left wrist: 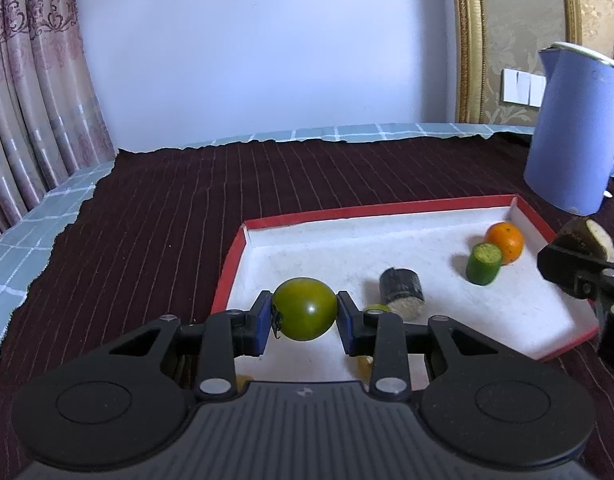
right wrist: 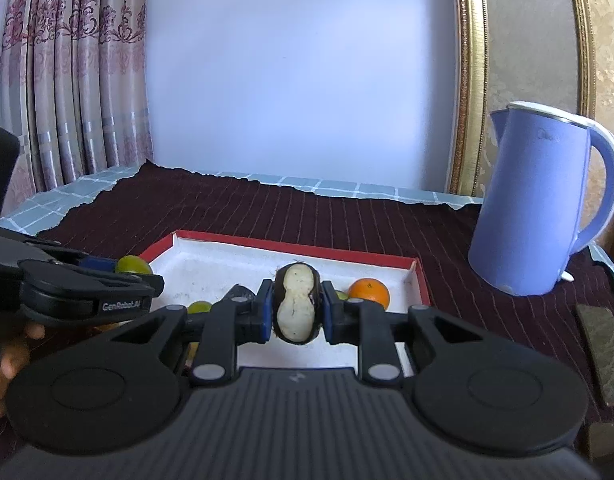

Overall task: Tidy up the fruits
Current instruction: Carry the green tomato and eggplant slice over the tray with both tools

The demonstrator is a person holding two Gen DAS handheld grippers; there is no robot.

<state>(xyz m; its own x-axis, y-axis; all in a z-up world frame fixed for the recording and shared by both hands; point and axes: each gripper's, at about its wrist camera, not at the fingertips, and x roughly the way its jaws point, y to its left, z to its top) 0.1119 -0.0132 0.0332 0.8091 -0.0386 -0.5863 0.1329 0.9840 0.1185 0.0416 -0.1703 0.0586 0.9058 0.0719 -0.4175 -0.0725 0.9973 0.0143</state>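
Note:
My left gripper (left wrist: 305, 316) is shut on a green tomato (left wrist: 303, 307) and holds it over the near left corner of the red-rimmed white tray (left wrist: 387, 213). My right gripper (right wrist: 297, 310) is shut on a dark-skinned fruit piece with white flesh (right wrist: 294, 304) above the tray's near edge (right wrist: 291, 246). That piece also shows at the right edge of the left wrist view (left wrist: 587, 236). In the tray lie an orange (left wrist: 505, 242), a green cylinder piece (left wrist: 484, 263) and a dark cylinder piece (left wrist: 401, 290). The orange also shows in the right wrist view (right wrist: 369, 291).
A blue kettle (right wrist: 539, 204) stands on the dark red striped cloth (left wrist: 167, 220) to the right of the tray. A small green fruit (right wrist: 199, 307) lies low in the tray behind my fingers. A dark flat object (right wrist: 603, 340) lies at the right. Curtains hang at the left.

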